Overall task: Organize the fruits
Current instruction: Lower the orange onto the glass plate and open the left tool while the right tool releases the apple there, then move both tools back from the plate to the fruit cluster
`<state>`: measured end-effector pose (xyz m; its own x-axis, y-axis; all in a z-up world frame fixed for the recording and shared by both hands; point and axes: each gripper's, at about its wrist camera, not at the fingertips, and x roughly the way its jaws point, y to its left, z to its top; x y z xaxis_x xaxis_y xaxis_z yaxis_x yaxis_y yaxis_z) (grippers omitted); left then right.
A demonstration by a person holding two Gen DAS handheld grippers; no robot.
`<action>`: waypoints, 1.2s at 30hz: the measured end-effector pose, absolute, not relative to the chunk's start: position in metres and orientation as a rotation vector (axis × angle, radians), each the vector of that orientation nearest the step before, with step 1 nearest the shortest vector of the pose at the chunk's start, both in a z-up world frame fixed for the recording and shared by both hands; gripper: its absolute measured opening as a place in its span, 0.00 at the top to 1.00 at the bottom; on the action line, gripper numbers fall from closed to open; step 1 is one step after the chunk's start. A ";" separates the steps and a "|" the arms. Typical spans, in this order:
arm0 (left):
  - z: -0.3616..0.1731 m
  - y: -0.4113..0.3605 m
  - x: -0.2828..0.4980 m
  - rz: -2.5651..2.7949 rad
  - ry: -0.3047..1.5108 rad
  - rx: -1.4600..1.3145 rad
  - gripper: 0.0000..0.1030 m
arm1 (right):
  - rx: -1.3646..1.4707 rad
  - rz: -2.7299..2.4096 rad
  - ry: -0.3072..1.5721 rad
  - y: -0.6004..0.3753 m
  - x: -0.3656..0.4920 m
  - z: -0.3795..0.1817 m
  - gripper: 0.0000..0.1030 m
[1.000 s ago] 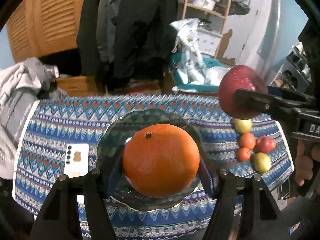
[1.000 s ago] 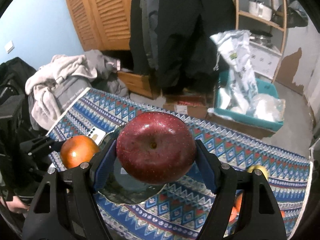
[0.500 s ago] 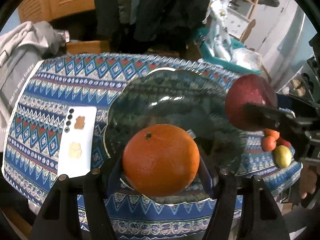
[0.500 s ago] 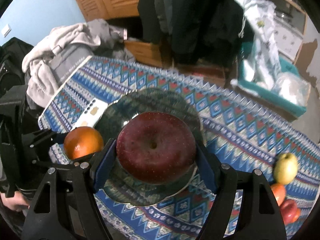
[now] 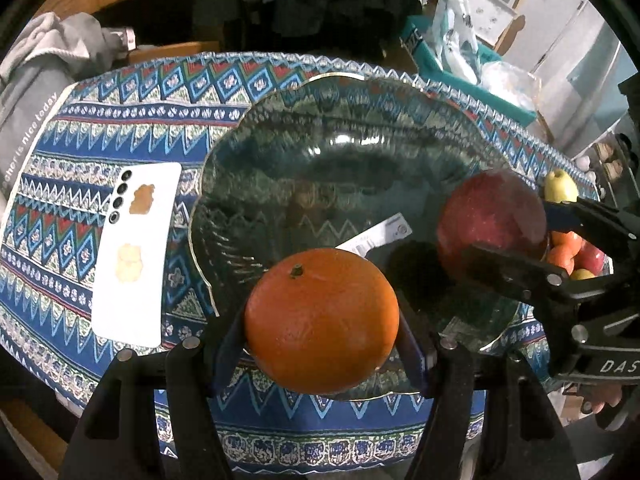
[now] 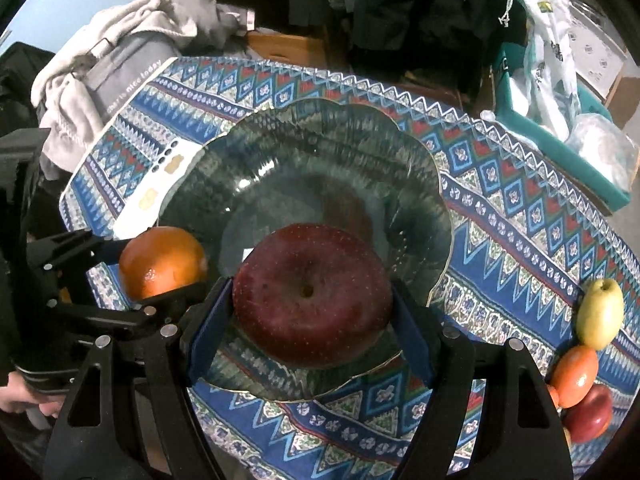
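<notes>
My left gripper (image 5: 322,338) is shut on a large orange (image 5: 322,320), held just over the near rim of a dark green glass plate (image 5: 320,152). My right gripper (image 6: 312,328) is shut on a big dark red apple (image 6: 312,296) above the same plate (image 6: 320,152), on its near right side. Each view catches the other hand's fruit: the apple (image 5: 490,220) at the right of the left wrist view, the orange (image 6: 162,262) at the left of the right wrist view. Both grippers point steeply down at the plate.
A white phone (image 5: 134,252) lies face down on the patterned tablecloth (image 5: 120,120) left of the plate. Several small fruits, a yellow-green apple (image 6: 600,314) among them, sit at the table's right end. Clothes (image 6: 120,40) lie past the left end, a teal bin (image 6: 560,120) beyond.
Both grippers have come down toward the plate with their fruits, tilting more steeply. The plate now fills much more of each view, and the apple sits lower beside the orange.
</notes>
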<state>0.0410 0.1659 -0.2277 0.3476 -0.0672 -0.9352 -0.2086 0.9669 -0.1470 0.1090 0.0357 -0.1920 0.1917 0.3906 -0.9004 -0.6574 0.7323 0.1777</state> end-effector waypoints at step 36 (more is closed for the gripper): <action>-0.169 0.129 0.034 0.051 1.115 -0.108 0.28 | -0.204 0.730 1.092 0.000 0.108 -0.158 0.28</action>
<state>0.0341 0.1290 -0.1689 0.4400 -0.0133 -0.8979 -0.0945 0.9936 -0.0611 0.1083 0.0002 -0.1578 0.2575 0.4376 -0.8615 -0.6290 0.7527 0.1944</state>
